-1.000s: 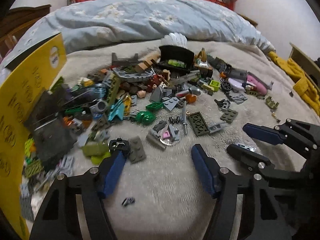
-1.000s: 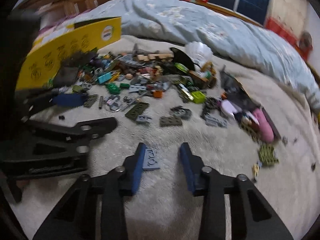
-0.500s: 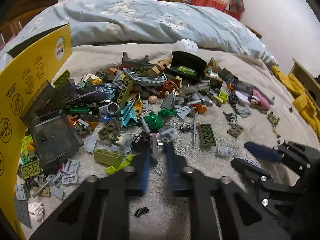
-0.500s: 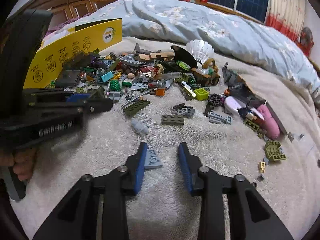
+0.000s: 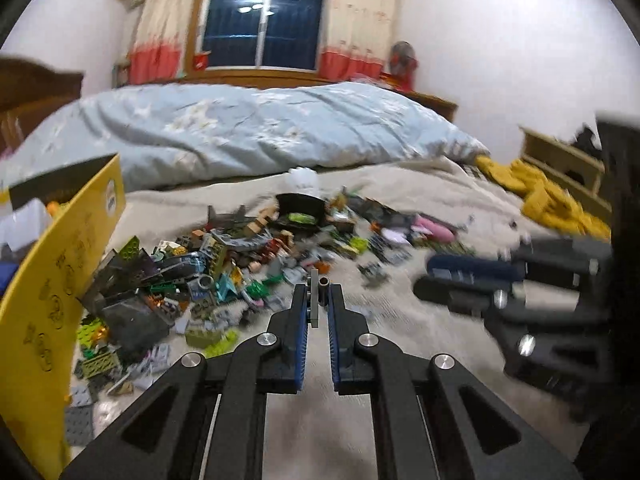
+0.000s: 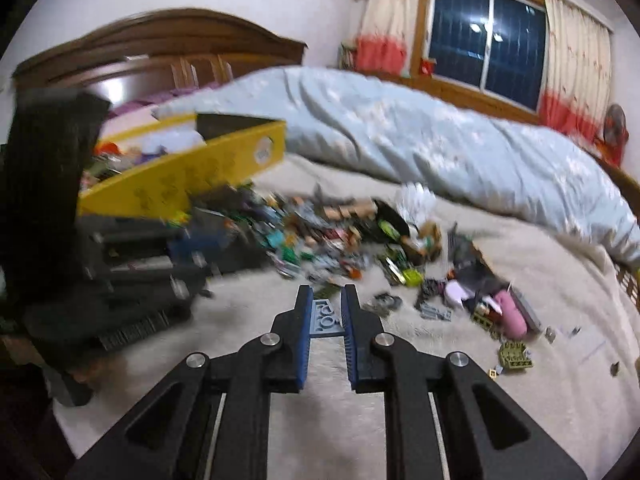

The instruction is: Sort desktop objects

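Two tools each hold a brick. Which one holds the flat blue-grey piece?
The right tool grips the flat blue-grey plate. The left tool pinches a thin grey piece with a small tube instead.

A home bedroom is showing: a bed lying under a blue duvet, curtains hanging by a window.

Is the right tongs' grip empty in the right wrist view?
No: the right tongs are shut on a flat grey plate, which sits clamped between the blue pads.
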The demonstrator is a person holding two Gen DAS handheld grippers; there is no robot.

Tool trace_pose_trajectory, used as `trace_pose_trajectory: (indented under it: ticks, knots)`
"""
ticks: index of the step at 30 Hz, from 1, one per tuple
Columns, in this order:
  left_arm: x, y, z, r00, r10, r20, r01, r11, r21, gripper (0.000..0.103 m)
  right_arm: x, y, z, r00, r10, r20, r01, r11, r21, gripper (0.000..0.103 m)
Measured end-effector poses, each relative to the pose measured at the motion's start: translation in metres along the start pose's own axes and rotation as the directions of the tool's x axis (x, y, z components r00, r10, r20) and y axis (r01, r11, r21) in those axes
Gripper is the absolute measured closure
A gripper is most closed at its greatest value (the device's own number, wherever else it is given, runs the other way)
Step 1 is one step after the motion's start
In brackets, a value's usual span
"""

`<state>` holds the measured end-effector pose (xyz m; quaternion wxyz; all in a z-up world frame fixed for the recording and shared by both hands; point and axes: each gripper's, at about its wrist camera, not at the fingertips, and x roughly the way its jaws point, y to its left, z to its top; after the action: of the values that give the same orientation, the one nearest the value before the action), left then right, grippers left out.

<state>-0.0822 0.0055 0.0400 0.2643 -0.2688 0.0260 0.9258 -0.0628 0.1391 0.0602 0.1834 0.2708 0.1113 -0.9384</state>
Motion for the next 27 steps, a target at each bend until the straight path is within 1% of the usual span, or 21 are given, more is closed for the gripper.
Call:
trace_pose_trajectory:
  ticks: [1, 2, 5, 6, 8, 9, 10, 11, 12, 13, 14, 16, 17, 18, 19, 21, 22, 24, 27]
  knots:
    - [-0.006, -0.005, -0.004, 1.000, -0.003, -0.011, 0.003, 1.000, 0.022, 0.093, -0.004, 0.003, -0.001, 1.000, 0.017, 0.000, -0.017, 1.000, 0.001, 0.090]
    - [-0.010, -0.007, -0.008, 1.000, -0.009, -0.026, 0.009, 1.000, 0.022, 0.093, -0.008, 0.006, -0.005, 0.999, 0.046, -0.015, -0.046, 0.999, 0.013, 0.090]
    - [-0.021, -0.001, -0.024, 0.991, -0.048, -0.122, 0.043, 0.998, -0.046, 0.093, -0.013, 0.012, -0.023, 0.992, 0.111, -0.062, -0.109, 0.993, 0.047, 0.090]
    - [-0.024, 0.000, -0.031, 0.988, -0.050, -0.149, 0.044, 0.998, -0.045, 0.093, -0.010, 0.015, -0.031, 0.987, 0.126, -0.104, -0.121, 0.991, 0.052, 0.089]
    - [-0.027, -0.003, -0.046, 0.980, -0.038, -0.196, 0.040, 0.999, 0.008, 0.093, -0.005, 0.019, -0.044, 0.977, 0.152, -0.152, -0.144, 0.988, 0.059, 0.089]
    - [-0.027, -0.005, -0.052, 0.975, -0.034, -0.218, 0.039, 0.999, 0.022, 0.088, -0.002, 0.021, -0.052, 0.971, 0.162, -0.175, -0.154, 0.986, 0.062, 0.089]
    - [-0.024, -0.004, -0.060, 0.964, -0.037, -0.261, 0.045, 0.999, 0.025, 0.083, 0.002, 0.020, -0.063, 0.966, 0.155, -0.205, -0.145, 0.987, 0.062, 0.089]
    - [-0.024, -0.003, -0.068, 0.957, -0.052, -0.287, 0.059, 0.998, 0.017, 0.081, 0.002, 0.017, -0.073, 0.967, 0.151, -0.207, -0.140, 0.988, 0.069, 0.089]
    - [-0.032, -0.003, -0.074, 0.968, -0.060, -0.243, 0.066, 0.998, 0.018, 0.079, -0.001, 0.016, -0.077, 0.969, 0.163, -0.188, -0.150, 0.985, 0.082, 0.089]
    - [-0.037, -0.002, -0.078, 0.971, -0.074, -0.227, 0.081, 0.996, 0.021, 0.076, -0.006, 0.013, -0.078, 0.970, 0.170, -0.174, -0.155, 0.983, 0.095, 0.085]
    - [-0.039, -0.002, -0.081, 0.969, -0.086, -0.232, 0.093, 0.995, 0.021, 0.075, -0.009, 0.011, -0.078, 0.969, 0.171, -0.177, -0.155, 0.983, 0.098, 0.081]
    - [-0.047, -0.001, -0.084, 0.969, -0.101, -0.225, 0.110, 0.994, 0.027, 0.073, -0.013, 0.008, -0.083, 0.964, 0.191, -0.185, -0.176, 0.980, 0.095, 0.065]
    - [-0.049, 0.000, -0.086, 0.967, -0.109, -0.232, 0.120, 0.992, 0.035, 0.073, -0.015, 0.008, -0.085, 0.963, 0.200, -0.180, -0.186, 0.978, 0.094, 0.062]
    - [-0.051, 0.001, -0.086, 0.966, -0.113, -0.234, 0.124, 0.992, 0.033, 0.073, -0.017, 0.010, -0.086, 0.961, 0.211, -0.178, -0.198, 0.976, 0.087, 0.054]
    - [-0.053, 0.002, -0.086, 0.964, -0.120, -0.236, 0.128, 0.992, 0.020, 0.073, -0.018, 0.013, -0.087, 0.960, 0.214, -0.182, -0.204, 0.976, 0.076, 0.047]
    - [-0.054, 0.010, -0.083, 0.962, -0.141, -0.235, 0.135, 0.990, -0.043, 0.073, -0.021, 0.022, -0.087, 0.960, 0.206, -0.190, -0.205, 0.979, 0.025, 0.038]
    - [-0.053, 0.012, -0.082, 0.960, -0.149, -0.239, 0.137, 0.988, -0.066, 0.073, -0.022, 0.028, -0.088, 0.961, 0.195, -0.194, -0.198, 0.980, 0.004, 0.035]
    - [-0.052, 0.015, -0.081, 0.958, -0.152, -0.243, 0.133, 0.987, -0.091, 0.073, -0.023, 0.036, -0.089, 0.965, 0.167, -0.200, -0.178, 0.983, -0.038, 0.033]
    - [-0.050, 0.018, -0.079, 0.954, -0.168, -0.247, 0.140, 0.982, -0.127, 0.073, -0.022, 0.036, -0.089, 0.969, 0.157, -0.190, -0.167, 0.985, -0.037, 0.033]
